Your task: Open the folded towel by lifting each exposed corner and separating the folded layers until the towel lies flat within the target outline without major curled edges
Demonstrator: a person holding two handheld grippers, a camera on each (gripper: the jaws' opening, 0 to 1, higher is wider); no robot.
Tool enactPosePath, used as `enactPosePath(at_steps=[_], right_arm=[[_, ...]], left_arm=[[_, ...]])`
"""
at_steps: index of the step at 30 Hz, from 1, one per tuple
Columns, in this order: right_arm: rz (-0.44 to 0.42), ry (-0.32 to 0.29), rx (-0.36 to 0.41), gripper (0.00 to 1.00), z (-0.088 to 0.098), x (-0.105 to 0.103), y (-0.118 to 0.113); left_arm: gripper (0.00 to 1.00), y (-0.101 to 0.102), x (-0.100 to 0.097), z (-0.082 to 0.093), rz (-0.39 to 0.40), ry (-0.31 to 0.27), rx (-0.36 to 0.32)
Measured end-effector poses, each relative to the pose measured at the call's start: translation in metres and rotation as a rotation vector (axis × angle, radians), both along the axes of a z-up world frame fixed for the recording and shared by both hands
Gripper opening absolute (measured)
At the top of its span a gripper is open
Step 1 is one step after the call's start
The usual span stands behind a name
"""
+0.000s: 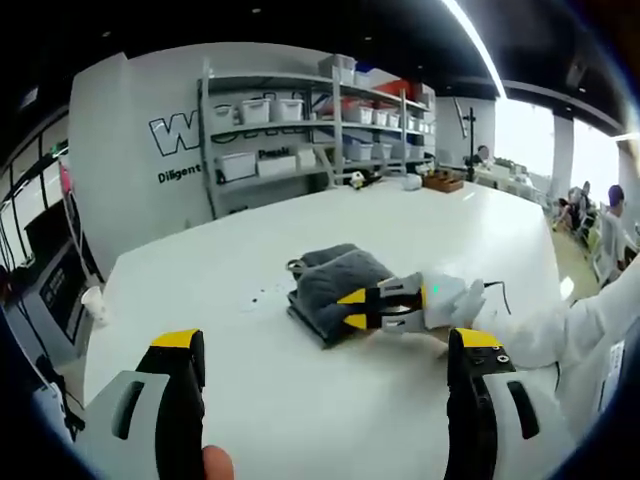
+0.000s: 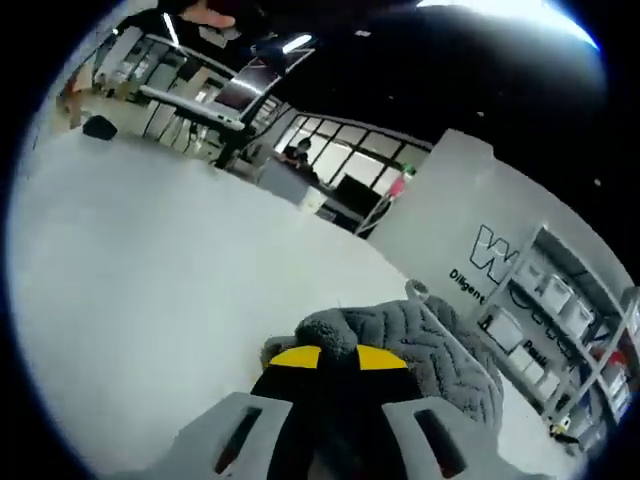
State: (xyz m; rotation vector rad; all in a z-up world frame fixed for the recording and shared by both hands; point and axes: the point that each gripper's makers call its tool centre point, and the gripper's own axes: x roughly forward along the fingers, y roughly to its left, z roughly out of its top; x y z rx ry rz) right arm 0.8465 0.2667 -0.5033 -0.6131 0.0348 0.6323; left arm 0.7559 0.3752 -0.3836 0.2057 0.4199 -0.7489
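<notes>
Right now your left gripper (image 1: 325, 350) hangs above the white table (image 1: 400, 215), short of the towel (image 1: 338, 285), its two yellow-tipped jaws spread wide with nothing between them. At the bottom of the left gripper view a fingertip (image 1: 217, 464) pokes up just beside the left jaw.

Beyond those jaws the grey towel sits folded in a thick stack near the middle of the table, with a small loop sticking out at its far-left corner. No outline is visible around it on the table.

To the right of the towel your right gripper (image 1: 352, 308) comes in, held by your white-sleeved arm (image 1: 560, 330), and its yellow tips sit against the towel's near-right edge. In the right gripper view the right gripper (image 2: 338, 357) has its jaws drawn together on a bunched fold of the towel (image 2: 420, 350), which humps up over the tips; the rest of the quilted cloth spreads away to the right of them.

Behind the towel, past the far edge of the table, a shelving rack (image 1: 315, 125) with white bins stands against a grey wall panel (image 1: 140, 150) with lettering. Far to the right of the towel, people sit by bright windows (image 1: 575, 150).
</notes>
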Motion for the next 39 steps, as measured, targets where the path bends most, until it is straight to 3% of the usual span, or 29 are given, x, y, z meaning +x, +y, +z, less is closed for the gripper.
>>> enactPosePath(at_steps=[3, 7, 12, 16, 20, 29, 31, 35, 39], right_arm=[[-0.008, 0.007, 0.136, 0.03, 0.015, -0.001, -0.009], [-0.035, -0.028, 0.242, 0.02, 0.038, -0.001, -0.027], [-0.103, -0.081, 0.428, 0.02, 0.074, -0.002, -0.067], [-0.174, -0.117, 0.489, 0.02, 0.087, -0.004, -0.103], [-0.265, -0.120, 0.551, 0.02, 0.088, -0.005, -0.141], [-0.566, -0.060, 0.622, 0.02, 0.054, -0.011, -0.253], [-0.598, -0.012, 0.642, 0.02, 0.041, -0.014, -0.268], [-0.696, 0.069, 0.605, 0.02, 0.006, -0.024, -0.299], [-0.764, 0.177, 0.548, 0.03, -0.028, -0.034, -0.314]], left_arm=[[1.00, 0.000, 0.002, 0.001, 0.002, 0.001, 0.001], [1.00, 0.000, 0.003, 0.000, 0.006, 0.005, 0.004], [1.00, 0.002, 0.002, -0.001, 0.011, 0.008, 0.007], [1.00, 0.003, 0.001, -0.002, 0.014, 0.008, 0.007], [1.00, 0.006, 0.001, -0.002, 0.016, 0.009, 0.003], [1.00, 0.011, 0.000, 0.001, 0.023, 0.003, -0.009], [1.00, 0.011, 0.000, 0.002, 0.023, 0.001, -0.012], [1.00, 0.011, -0.001, 0.002, 0.021, 0.000, -0.015], [1.00, 0.013, 0.000, 0.005, 0.023, -0.003, -0.022]])
